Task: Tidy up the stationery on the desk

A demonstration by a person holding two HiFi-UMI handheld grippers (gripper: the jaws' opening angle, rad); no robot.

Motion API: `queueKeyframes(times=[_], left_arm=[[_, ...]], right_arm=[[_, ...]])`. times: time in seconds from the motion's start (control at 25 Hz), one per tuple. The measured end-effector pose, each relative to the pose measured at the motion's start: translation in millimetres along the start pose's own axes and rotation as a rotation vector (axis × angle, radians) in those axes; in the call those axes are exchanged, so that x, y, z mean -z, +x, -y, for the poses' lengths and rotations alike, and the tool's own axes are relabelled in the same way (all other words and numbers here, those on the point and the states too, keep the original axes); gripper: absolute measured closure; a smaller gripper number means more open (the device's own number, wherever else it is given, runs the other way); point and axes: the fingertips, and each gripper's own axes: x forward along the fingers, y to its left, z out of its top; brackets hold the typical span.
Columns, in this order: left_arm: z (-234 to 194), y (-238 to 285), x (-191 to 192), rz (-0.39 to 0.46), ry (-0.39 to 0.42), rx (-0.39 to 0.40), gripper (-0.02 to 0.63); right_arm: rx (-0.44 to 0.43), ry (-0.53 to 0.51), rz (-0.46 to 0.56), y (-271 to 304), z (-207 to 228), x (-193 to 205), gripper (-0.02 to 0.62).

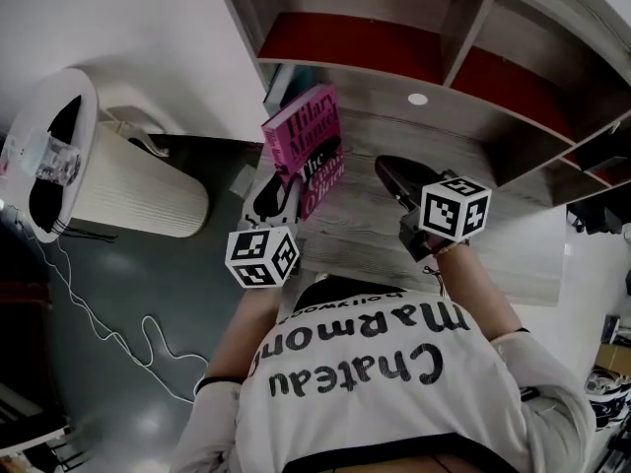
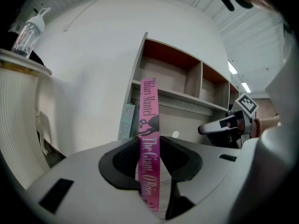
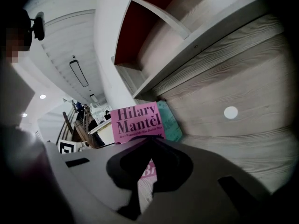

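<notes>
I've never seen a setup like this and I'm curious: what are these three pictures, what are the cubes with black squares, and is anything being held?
A person holds a hand-operated gripper in each hand; the patterned cubes are parts of those grippers. One picture comes from a camera on the person's head, looking down. The other two come from cameras riding on each gripper. The left gripper has its fingers shut on the spine of a pink paperback book. The right gripper is shut and holds nothing, over the grey wooden desk. A teal book shows behind the pink one.
</notes>
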Motion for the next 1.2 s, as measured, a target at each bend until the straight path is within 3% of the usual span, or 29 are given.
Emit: queueKeyframes(times=[0.32,0.48,0.96,1.2], left_arm=[[-10,33,-1,0.004,0.186,-0.022,0.463],[-18,48,1,0.006,0.235,-0.047,0.463],[-37,53,17,0.017,0.197,-0.148,0.463],[-39,47,32,-0.019,0.164,-0.178,0.463]], right_arm=[[0.066,0.05,-0.054,9,27,15,0.581],[0.086,0.084,-0.082,9,39,20,0.581],[0.074,0.169,-0.088,12,50,25,0.581],[0.045,0.149,-0.105,16,43,26,0.581]])
